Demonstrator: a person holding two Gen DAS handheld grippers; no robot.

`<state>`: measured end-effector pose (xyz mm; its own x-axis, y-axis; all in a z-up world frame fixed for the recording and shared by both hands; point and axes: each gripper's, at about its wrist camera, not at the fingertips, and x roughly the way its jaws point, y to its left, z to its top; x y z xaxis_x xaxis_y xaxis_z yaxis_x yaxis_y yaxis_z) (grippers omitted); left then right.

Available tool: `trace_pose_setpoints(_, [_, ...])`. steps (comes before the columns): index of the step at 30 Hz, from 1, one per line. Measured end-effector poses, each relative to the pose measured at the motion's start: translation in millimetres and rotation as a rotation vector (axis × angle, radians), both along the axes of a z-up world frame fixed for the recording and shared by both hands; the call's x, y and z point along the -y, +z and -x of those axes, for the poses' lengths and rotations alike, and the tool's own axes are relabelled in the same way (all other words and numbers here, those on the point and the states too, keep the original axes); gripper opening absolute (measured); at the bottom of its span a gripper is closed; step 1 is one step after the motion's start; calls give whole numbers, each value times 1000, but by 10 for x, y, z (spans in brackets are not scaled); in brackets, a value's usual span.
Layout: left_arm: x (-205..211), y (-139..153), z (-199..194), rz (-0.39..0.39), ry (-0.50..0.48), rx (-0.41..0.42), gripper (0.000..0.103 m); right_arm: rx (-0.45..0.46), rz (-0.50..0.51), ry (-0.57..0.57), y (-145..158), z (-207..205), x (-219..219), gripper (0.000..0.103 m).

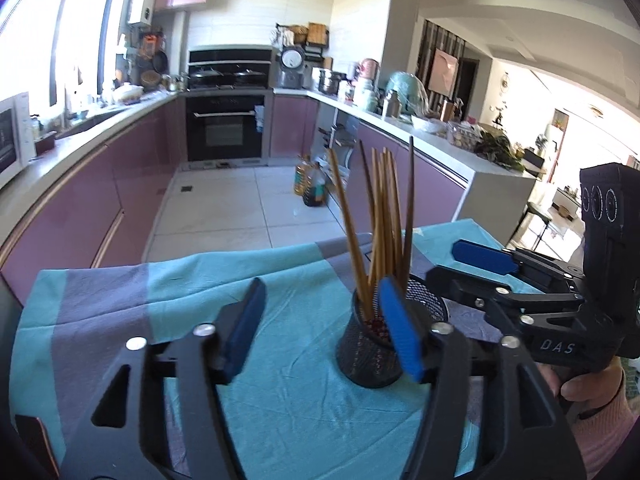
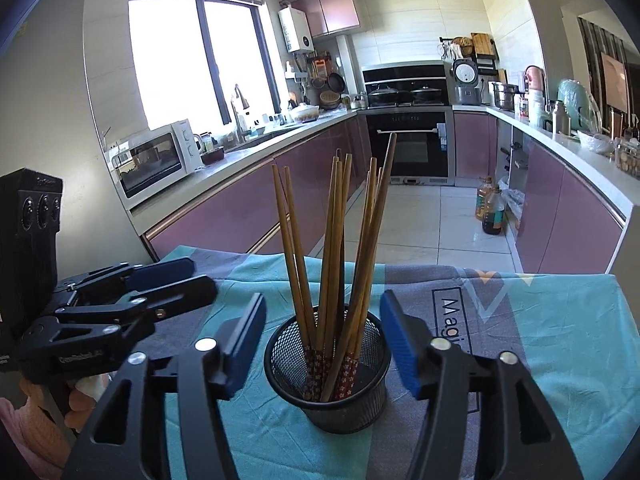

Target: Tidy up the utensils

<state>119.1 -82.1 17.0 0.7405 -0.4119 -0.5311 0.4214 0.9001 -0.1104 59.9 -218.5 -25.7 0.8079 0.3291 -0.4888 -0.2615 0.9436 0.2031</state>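
"Where are the chopsticks point(image 2: 336, 256)?"
"Standing in the cup point(image 2: 328, 376), at twelve o'clock from the right gripper point(image 2: 323, 344)."
"Holding anything?"
"No. Both it and the left gripper point(image 1: 322, 328) are wide open, probably because they just let go."

A white microwave point(image 2: 154, 162) sits on the left counter, a black oven point(image 2: 410, 142) stands beyond, and oil bottles point(image 2: 490, 206) rest on the floor.

Chopsticks point(image 1: 384, 216) upright in mesh holder point(image 1: 372, 352) on teal cloth point(image 1: 280, 392) — L gripper point(image 1: 324, 326) jaws apart, R gripper point(image 1: 472, 272) at right, kitchen behind.
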Motion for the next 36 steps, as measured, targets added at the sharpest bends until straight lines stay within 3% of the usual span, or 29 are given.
trace_pose_setpoints(4, [-129,21,196,-8,61,59,88,23,12,-15,-26,110,-23,86])
trace_pose_setpoints(7, [-268,49,297,-6,101,83,97,34,21,-23,-53,176,-56,93])
trace_pose_setpoints(17, [-723,45,630,-2,248,162,97,120,77,-50,-83,402,-232,96])
trace_pose_setpoints(36, [-840,142,1073,15,316,290,97,227,92,-133,-125,667,-327,96])
